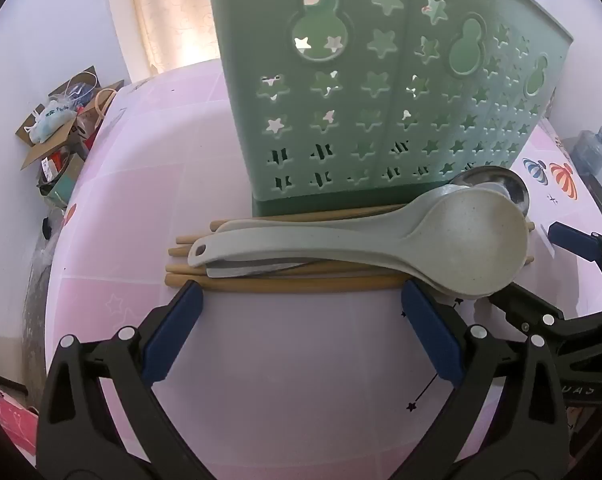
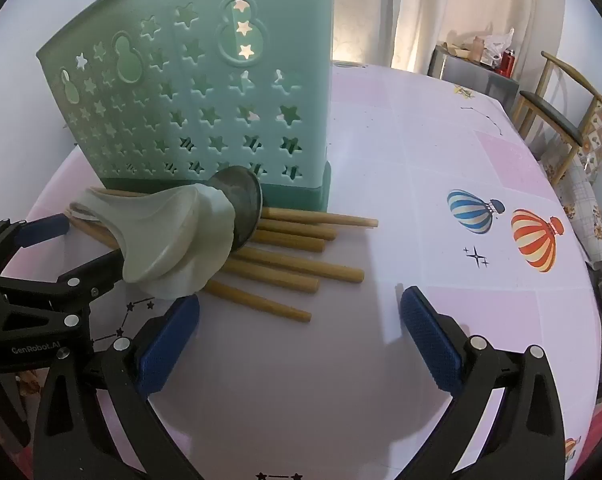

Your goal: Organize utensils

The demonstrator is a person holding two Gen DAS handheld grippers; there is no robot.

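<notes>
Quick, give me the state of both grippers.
Left gripper: open, holding nothing.
Right gripper: open, holding nothing.

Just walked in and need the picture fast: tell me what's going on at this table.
A person holds a claw in each hand over a pile of utensils on the pink table. Both the left claw and the right claw are open and hold nothing. Pale spoons, a metal ladle and wooden chopsticks lie in front of the green holder. Nothing is sorted yet.
</notes>
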